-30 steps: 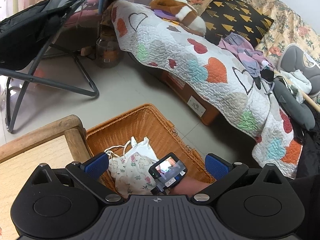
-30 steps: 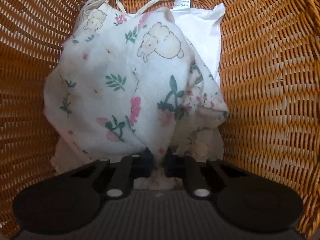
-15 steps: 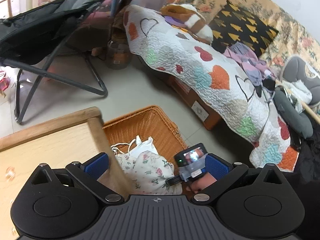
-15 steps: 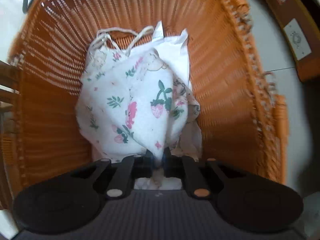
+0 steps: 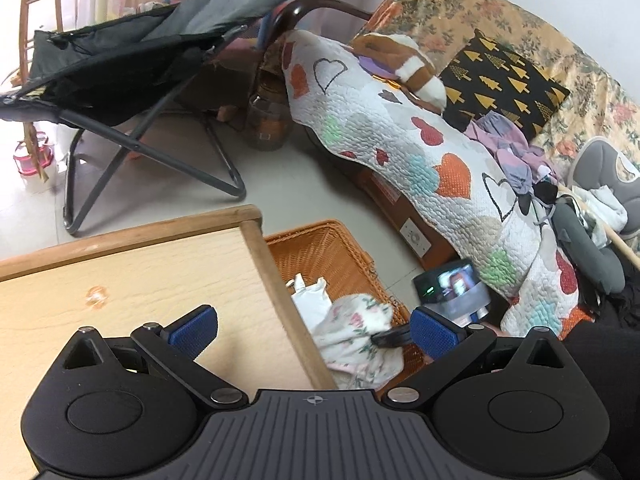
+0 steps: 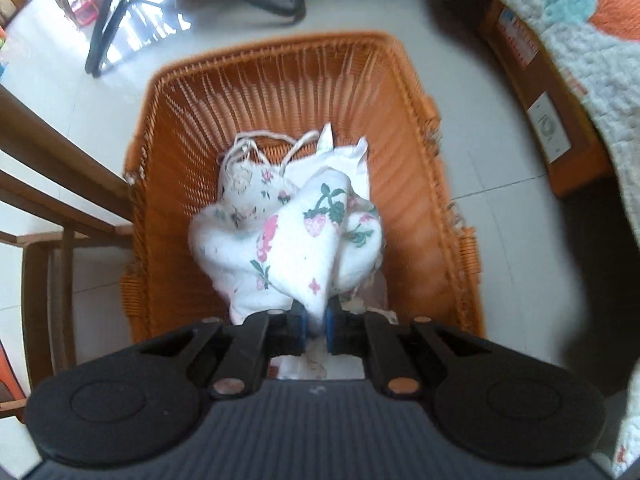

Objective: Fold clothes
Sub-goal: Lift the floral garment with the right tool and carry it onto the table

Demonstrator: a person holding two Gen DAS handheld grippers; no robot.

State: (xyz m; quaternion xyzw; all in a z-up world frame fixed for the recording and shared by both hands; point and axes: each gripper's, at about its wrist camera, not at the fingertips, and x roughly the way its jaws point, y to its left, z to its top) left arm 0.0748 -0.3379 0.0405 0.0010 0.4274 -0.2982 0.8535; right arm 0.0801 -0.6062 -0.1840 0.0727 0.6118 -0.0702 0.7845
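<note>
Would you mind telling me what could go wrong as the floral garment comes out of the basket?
The right gripper pinches only a small fold of the floral garment, so it might slip free. The white garment underneath could get dragged along. The cloth may also snag on the wicker basket rim or the wooden table edge.
</note>
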